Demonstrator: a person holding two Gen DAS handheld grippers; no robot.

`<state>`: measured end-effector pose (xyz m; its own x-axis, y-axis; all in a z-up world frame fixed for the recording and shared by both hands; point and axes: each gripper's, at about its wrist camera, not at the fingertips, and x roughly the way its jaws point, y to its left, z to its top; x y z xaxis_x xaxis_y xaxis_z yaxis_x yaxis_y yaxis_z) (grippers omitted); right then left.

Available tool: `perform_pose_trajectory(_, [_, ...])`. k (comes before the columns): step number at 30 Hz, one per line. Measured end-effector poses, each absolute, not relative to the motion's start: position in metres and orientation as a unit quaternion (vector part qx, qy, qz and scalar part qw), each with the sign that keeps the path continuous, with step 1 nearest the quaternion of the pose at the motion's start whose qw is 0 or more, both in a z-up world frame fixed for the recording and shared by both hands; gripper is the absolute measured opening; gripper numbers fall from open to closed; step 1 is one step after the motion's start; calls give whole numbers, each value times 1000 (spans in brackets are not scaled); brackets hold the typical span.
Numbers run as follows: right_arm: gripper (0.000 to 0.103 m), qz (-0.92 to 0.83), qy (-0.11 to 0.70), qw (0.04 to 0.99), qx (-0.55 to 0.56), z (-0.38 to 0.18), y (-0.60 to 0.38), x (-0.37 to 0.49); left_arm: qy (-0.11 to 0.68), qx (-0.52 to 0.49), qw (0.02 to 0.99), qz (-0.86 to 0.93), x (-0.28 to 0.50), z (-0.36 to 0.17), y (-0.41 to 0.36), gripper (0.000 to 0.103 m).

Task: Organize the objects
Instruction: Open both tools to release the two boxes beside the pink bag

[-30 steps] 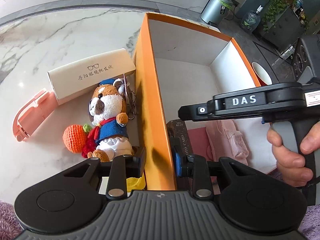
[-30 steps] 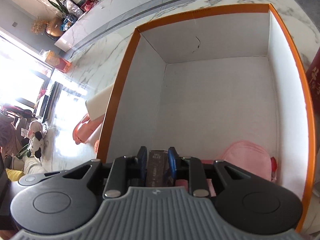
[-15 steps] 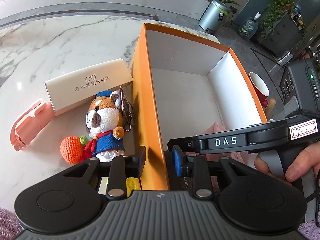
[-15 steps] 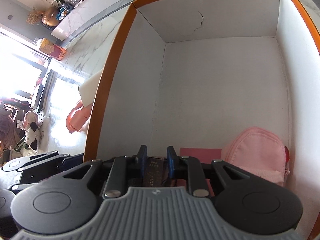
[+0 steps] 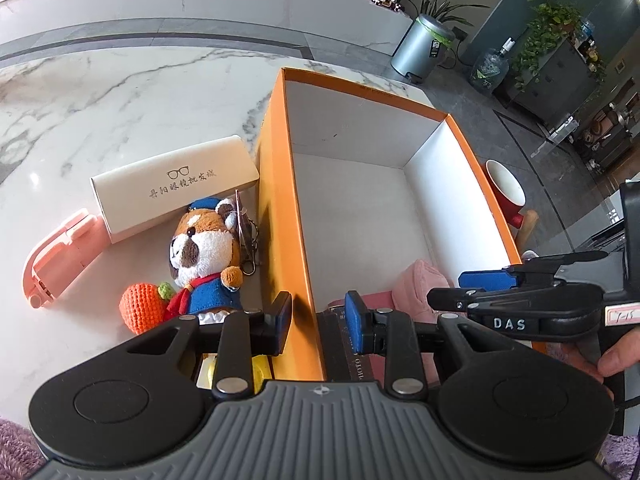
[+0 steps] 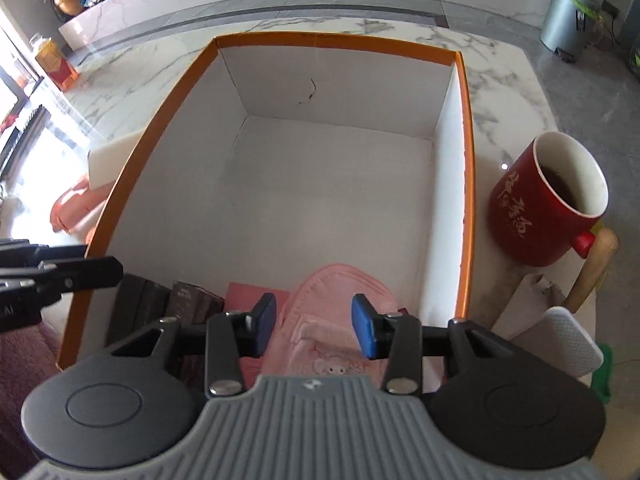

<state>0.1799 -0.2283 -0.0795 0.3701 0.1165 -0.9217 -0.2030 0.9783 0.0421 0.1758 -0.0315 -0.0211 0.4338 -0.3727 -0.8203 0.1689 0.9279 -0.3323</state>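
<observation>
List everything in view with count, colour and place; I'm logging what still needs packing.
Box: 1, orange outside, white inside, on marble table.
Pouch: 1, pink, in box.
Dark packs: 2, brown, in box.
Card: 1, pink, in box.
Glasses case: 1, cream, left of box.
Plush dog: 1, brown-white-blue, left of box.
Knitted fruit: 1, orange.
Folding gadget: 1, pink.
Mug: 1, red, right of box.
Left gripper: open, straddling box wall.
Right gripper: open, above pouch.

My left wrist camera looks down along the orange box [image 5: 297,216] left wall; my right looks into it from close above. Both share its interior.
</observation>
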Motion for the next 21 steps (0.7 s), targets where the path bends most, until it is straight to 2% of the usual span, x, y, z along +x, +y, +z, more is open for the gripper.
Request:
perform_pose_trajectory(6, [45,104,576,808,-69,-97,-217,167,512,-100,839,-158,172,-23,-29,33])
perform_pose_trajectory(7, [41,103,579,806,-64,-100,-218,166,512,-101,838,-157,172,-23,-28,33])
perform_pose_trajectory(9, [22,109,577,808,-47,-99,-221,165,512,-103,838,-156,171,-24,-27,33])
perform_pose_trajectory(17, [18,121,562,819,-6,-82,-217,166,512,-104,837,-161,171,-24,-26,33])
perform_pose_trajectory(21, [15,97,531,840,-53,-73,-210,163,513,-105,837,-157,171,-25,-23,33])
